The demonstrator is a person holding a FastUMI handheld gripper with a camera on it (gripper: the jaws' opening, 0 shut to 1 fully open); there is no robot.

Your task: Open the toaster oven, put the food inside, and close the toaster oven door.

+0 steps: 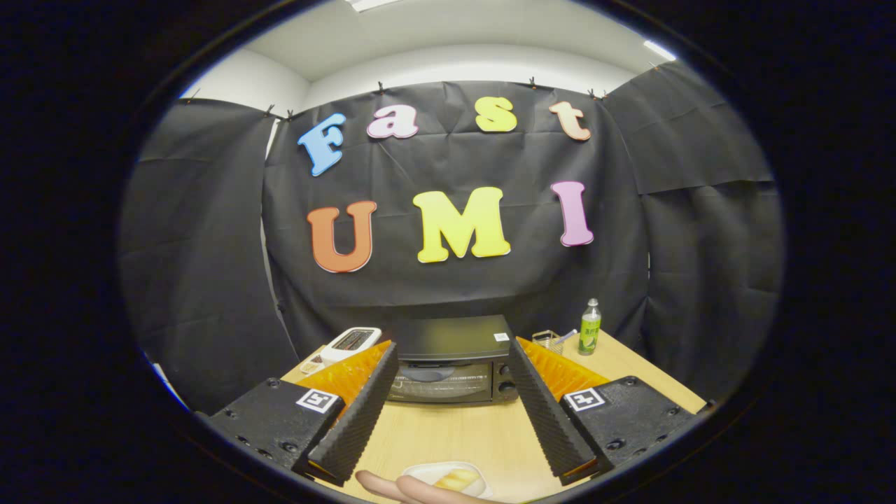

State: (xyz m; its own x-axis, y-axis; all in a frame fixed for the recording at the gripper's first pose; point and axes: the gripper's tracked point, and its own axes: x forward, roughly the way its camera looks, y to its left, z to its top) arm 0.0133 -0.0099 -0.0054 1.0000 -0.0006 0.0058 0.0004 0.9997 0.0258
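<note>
The black-padded, orange-backed tongs (451, 381) are held spread wide above the pale wooden tabletop (458, 430), gripping nothing, framing the black toaster oven (453, 364) beyond them. Its glass door is seen shut, so opening probably comes first. The yellowish food on a white plate (451, 479) is steadied by a hand (413, 488) beneath the tongs.
</note>
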